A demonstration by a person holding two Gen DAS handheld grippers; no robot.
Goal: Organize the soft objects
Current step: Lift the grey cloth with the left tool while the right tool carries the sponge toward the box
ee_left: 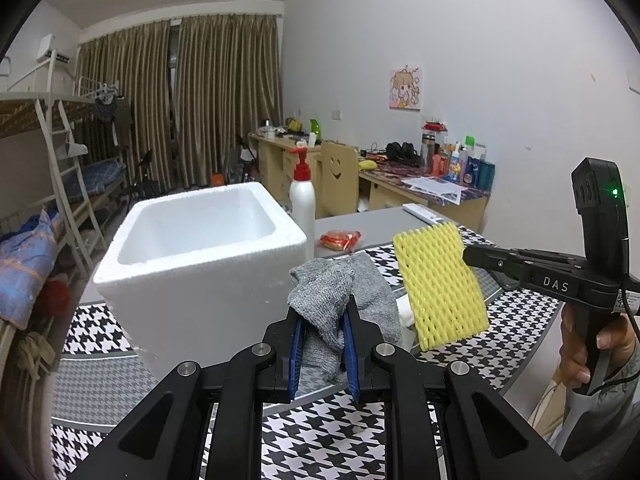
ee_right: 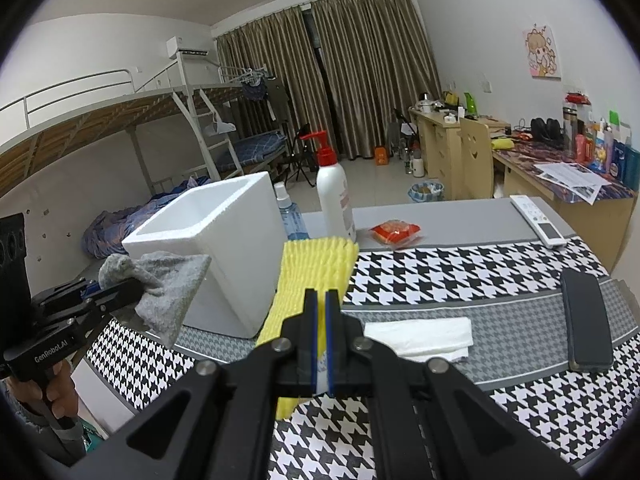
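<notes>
Both grippers grip tight: left gripper [ee_left: 322, 330] pinches the gray cloth [ee_left: 340, 300], right gripper [ee_right: 321, 312] pinches the yellow foam net [ee_right: 310, 276]. Lift both over the white foam box [ee_left: 192, 256], then drop gently.

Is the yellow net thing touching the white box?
Apart. In the left wrist view, the yellow foam net hangs from the right gripper, off to the side of the white foam box, with table showing between them.

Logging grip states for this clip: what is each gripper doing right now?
Left gripper: shut on the grey cloth.
Right gripper: shut on the yellow foam net.
</notes>
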